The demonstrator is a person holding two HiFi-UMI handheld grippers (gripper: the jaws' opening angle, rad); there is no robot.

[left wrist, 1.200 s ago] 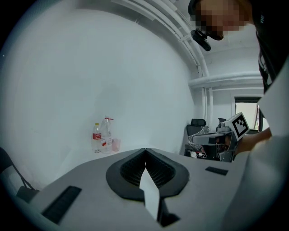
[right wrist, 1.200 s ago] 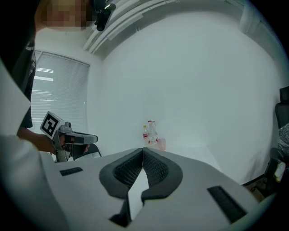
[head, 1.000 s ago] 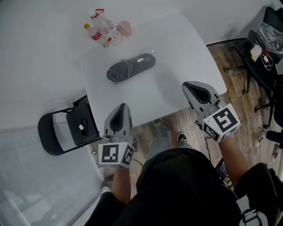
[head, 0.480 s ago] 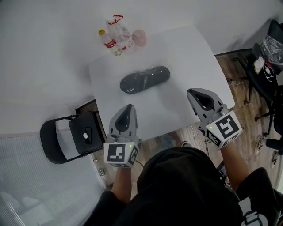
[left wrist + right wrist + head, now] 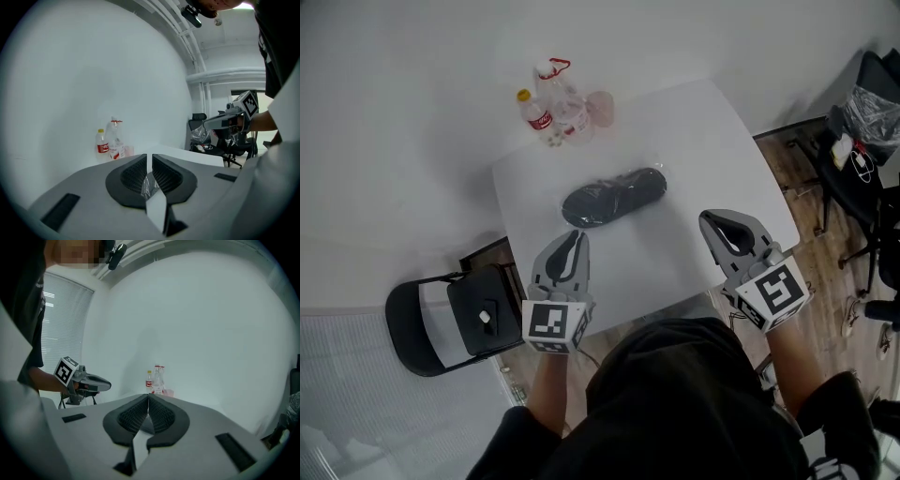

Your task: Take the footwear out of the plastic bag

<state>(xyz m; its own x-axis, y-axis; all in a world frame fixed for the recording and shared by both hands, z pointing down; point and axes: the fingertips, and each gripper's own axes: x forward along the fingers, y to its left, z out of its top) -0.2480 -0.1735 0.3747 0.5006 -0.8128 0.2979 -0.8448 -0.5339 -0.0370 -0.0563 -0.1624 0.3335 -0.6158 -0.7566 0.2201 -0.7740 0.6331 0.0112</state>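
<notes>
Head view: bagged footwear, long axis 8-to-2 o'clock, is being faced at 1 o'clock by the nearer left gripper, it and the right gripper being held closed, empty.

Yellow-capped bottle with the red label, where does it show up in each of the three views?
Head view: yellow-capped bottle, upper centre-left, by the table's far edge.
Left gripper view: the bottle left of centre, below the middle.
Right gripper view: the bottle dead centre, slightly below the middle.
Shared landmark: the taller clear bottle beside it.
</notes>
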